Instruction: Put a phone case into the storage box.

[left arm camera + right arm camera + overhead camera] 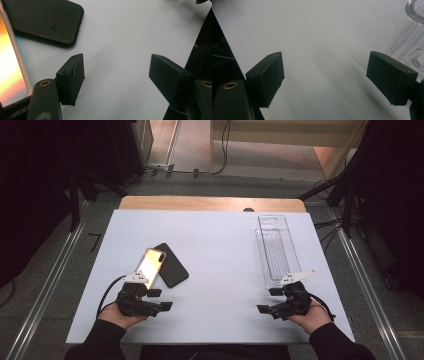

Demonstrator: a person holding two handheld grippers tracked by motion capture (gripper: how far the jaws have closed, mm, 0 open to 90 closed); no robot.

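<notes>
A phone [150, 264] with a bright orange-lit face lies left of centre on the white board [220, 250], partly overlapping a black phone case [172, 266]. My left gripper [161, 299] rests just below them, held in a hand, open with nothing between its jaws. In the left gripper view the gripper [117, 72] stands wide over bare board, with the black case [45, 20] at upper left and the phone [11, 72] along the left edge. My right gripper [268, 300] sits open near the front right, and in its own view the gripper [327, 72] is empty.
A long clear plastic tray [276, 250] lies at the right of the board, its near end just beyond the right gripper; its clear edge [409, 37] shows in the right gripper view. Metal rails and cables run on the floor around the table.
</notes>
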